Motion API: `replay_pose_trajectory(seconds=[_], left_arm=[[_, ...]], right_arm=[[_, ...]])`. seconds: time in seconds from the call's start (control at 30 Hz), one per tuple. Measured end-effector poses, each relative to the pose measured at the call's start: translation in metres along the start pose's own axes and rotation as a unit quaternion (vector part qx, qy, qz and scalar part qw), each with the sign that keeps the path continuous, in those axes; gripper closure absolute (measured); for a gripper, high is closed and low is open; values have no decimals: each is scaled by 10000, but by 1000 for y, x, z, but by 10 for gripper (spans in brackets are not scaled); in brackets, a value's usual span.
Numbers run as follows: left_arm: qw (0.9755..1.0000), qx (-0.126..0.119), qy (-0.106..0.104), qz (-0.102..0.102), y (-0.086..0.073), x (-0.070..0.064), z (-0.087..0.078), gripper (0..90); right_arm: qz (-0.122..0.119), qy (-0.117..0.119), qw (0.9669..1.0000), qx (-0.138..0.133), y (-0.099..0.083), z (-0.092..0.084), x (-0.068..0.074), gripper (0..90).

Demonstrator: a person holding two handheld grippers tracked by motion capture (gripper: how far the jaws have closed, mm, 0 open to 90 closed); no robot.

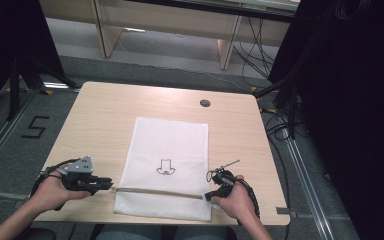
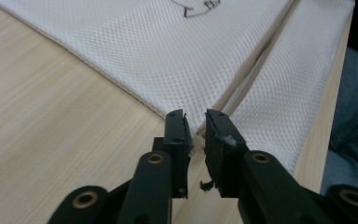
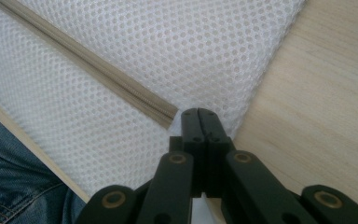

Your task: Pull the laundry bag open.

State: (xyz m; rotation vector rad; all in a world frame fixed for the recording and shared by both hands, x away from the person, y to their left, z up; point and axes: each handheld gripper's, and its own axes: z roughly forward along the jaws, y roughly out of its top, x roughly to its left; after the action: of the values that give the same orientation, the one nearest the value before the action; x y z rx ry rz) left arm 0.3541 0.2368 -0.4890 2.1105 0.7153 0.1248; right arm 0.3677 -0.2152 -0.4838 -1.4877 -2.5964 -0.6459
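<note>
A white mesh bag (image 1: 167, 160) lay flat at the middle of the bench (image 1: 100, 125), its zipper (image 1: 157, 192) running from nine to three o'clock near the front edge. The left gripper (image 2: 196, 122), at the zipper's nine o'clock end, stood slightly parted, nothing pinched. The right gripper (image 3: 199, 112), at the three o'clock end, was clenched tight with its tips on the mesh.

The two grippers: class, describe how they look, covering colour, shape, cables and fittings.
The left gripper is black with a grey three-cornered plate on top and a looping black cable. The right gripper is black with black cable too. Close up, each has two black jaws on linked arms with brass-coloured pivots.
</note>
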Motion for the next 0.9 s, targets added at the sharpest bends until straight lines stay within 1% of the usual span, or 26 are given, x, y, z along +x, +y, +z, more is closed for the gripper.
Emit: replay_pose_trajectory(seconds=[0.03,0.07,0.1,0.13,0.17,0.2,0.23,0.27,0.3,0.33,0.37,0.4,0.43,0.47,0.5,0.53,0.57,0.6,0.63,0.67,0.7,0.77,0.8,0.83,0.87,0.9], left_arm=[[9999,-158,37,-44,1,1,-3,746],[9991,-356,77,-199,3,1,-6,721],[9984,-467,131,-280,4,1,-8,703],[9983,-486,132,-282,5,1,-10,680],[9982,-499,183,-291,7,1,-10,654],[9975,-541,251,-369,9,0,-8,634],[9975,-561,233,-363,12,-1,-6,624],[9972,-584,279,-375,14,-3,-3,606],[9975,-545,280,-365,18,-4,0,588],[9971,-573,325,-389,20,-5,2,557],[9974,-549,319,-331,25,-6,6,537],[9971,-576,351,-366,29,-7,9,508],[9969,-568,370,-407,33,-8,10,485],[9966,-589,424,-397,37,-8,13,470],[9958,-649,469,-446,40,-8,16,456],[9950,-654,560,-511,45,-9,19,444],[9940,-703,599,-591,48,-9,22,429],[9935,-695,643,-624,51,-9,25,417],[9927,-718,700,-669,53,-10,28,405],[9921,-729,735,-709,55,-10,32,386],[9914,-732,760,-773,56,-11,35,372],[9914,-758,768,-744,53,-12,38,364],[9902,-803,849,-758,51,-13,39,364],[9896,-841,895,-743,47,-12,40,365],[9890,-857,937,-764,45,-11,40,367],[9880,-880,999,-781,41,-10,39,371]], right_arm=[[16,-3,10000,10,0,0,0,900],[-1,10,10000,-8,0,0,0,900],[-317,53,9995,-64,1,1,-4,900],[-3,-60,10000,-80,0,0,1,900],[-9,-31,10000,-28,0,0,1,900],[-86,38,10000,12,1,0,0,900],[-83,52,10000,18,1,0,0,900],[-92,-21,10000,13,1,-1,0,892],[-51,17,10000,-39,1,-2,2,877],[-51,18,10000,-33,1,-3,1,861],[-72,-42,9999,-108,1,-3,2,852],[-33,-23,10000,-68,2,-5,2,837],[-42,-22,9999,-121,2,-7,2,824],[-46,-81,9997,-210,2,-7,3,816],[-127,-67,9995,-267,2,-8,2,803],[-163,-143,9992,-347,2,-8,2,792],[-143,-159,9990,-393,2,-10,3,784],[-72,-176,9990,-393,2,-12,4,775],[-80,-209,9986,-486,2,-13,4,766],[-141,-187,9982,-553,1,-15,3,756],[-150,-241,9975,-640,1,-16,3,741],[-124,-318,9967,-738,0,-19,2,721],[-225,-336,9957,-832,0,-19,0,717],[-139,-404,9957,-819,-1,-21,-1,714],[-247,-404,9945,-939,-1,-22,-4,710],[-151,-411,9948,-917,-1,-23,-4,707]])
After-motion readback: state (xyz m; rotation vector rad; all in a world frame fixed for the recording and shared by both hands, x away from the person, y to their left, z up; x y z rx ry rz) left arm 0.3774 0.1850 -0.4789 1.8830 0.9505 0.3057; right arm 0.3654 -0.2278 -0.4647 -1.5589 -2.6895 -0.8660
